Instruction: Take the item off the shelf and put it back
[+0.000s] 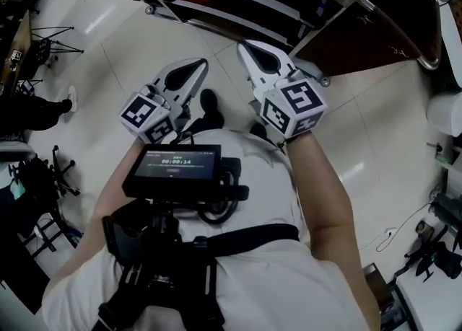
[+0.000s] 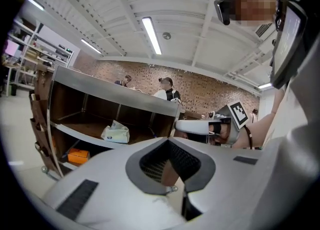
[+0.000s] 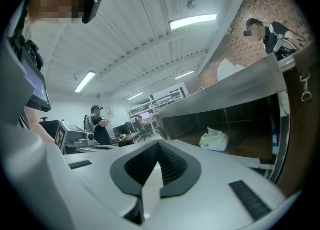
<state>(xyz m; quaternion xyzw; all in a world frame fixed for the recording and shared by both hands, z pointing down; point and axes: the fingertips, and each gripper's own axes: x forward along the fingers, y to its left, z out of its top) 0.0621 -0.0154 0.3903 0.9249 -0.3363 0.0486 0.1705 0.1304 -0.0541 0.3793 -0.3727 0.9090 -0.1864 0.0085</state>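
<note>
Now left gripper (image 1: 204, 63), right gripper (image 1: 242, 47) closed (shelf (image 2: 115, 93) ahead).

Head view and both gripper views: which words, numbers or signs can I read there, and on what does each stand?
"00:00:14": on the screen of the monitor at the person's chest.
Smaller lines above and below it: too small to read.
White packet on the shelf: print too blurred to read.
Marker cubes: square patterns only, no letters.
</note>
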